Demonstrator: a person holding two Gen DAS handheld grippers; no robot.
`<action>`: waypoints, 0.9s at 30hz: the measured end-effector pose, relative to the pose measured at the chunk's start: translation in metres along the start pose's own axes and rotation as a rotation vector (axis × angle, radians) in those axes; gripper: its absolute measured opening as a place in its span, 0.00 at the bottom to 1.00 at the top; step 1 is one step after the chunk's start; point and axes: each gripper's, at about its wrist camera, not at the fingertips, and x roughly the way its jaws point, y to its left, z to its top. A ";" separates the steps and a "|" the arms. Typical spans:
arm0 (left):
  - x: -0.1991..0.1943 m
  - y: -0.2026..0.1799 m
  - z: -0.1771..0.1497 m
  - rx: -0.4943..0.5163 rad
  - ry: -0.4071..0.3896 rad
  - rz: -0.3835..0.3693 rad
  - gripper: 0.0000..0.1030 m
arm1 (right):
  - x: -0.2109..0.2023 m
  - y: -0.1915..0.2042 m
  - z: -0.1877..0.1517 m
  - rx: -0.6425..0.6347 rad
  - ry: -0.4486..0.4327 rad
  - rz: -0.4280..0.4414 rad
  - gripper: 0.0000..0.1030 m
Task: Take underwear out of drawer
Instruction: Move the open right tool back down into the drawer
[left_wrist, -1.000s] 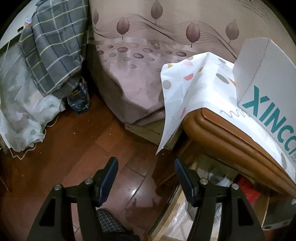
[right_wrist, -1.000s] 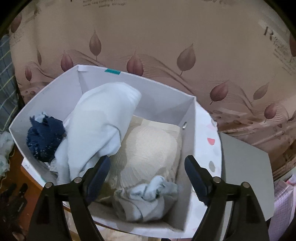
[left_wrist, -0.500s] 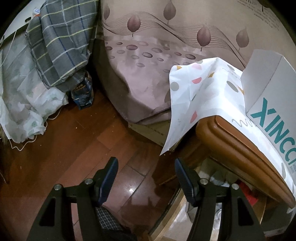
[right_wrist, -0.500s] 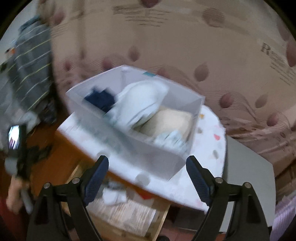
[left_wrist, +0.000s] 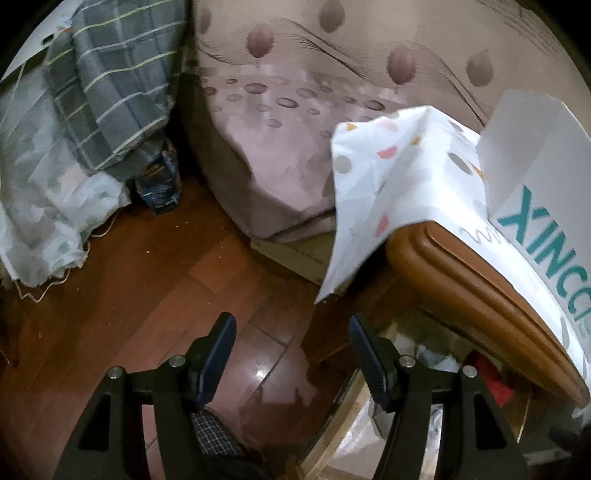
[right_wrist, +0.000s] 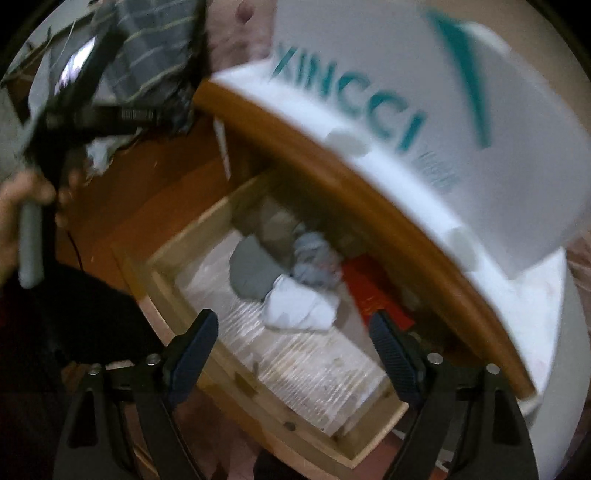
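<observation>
The wooden drawer (right_wrist: 173, 291) stands pulled out under the nightstand's brown top edge (right_wrist: 332, 173). Inside lie a white piece of underwear (right_wrist: 299, 310), a grey one (right_wrist: 251, 273) and a pale blue one (right_wrist: 314, 258) in a heap. My right gripper (right_wrist: 291, 319) hangs above the drawer, pointing down at the white piece; its jaws are wide and closing, with nothing touching the pads. My left gripper (left_wrist: 291, 325) is open and empty over the wooden floor (left_wrist: 166, 288), beside the drawer's corner (left_wrist: 332, 424). The picture in the right wrist view is blurred.
A white box (right_wrist: 406, 92) with teal letters sits on the nightstand over a dotted white cloth (left_wrist: 388, 177). A red item (right_wrist: 369, 291) lies at the drawer's back. A bed (left_wrist: 295, 110), a plaid cloth (left_wrist: 118, 81) and a blue packet (left_wrist: 159, 184) stand beyond.
The right gripper has swung down from above the white box of clothes to over the open drawer, rolling as it went. The left gripper has stayed almost still.
</observation>
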 end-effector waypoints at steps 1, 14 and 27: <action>0.000 -0.005 -0.001 0.030 0.004 -0.007 0.63 | 0.008 0.000 0.000 -0.008 0.012 0.004 0.76; -0.001 0.002 -0.003 0.011 0.008 0.015 0.63 | 0.088 0.010 -0.010 -0.271 0.104 0.036 0.76; 0.012 -0.010 -0.006 0.068 0.065 0.010 0.63 | 0.159 0.022 -0.008 -0.528 0.211 0.073 0.78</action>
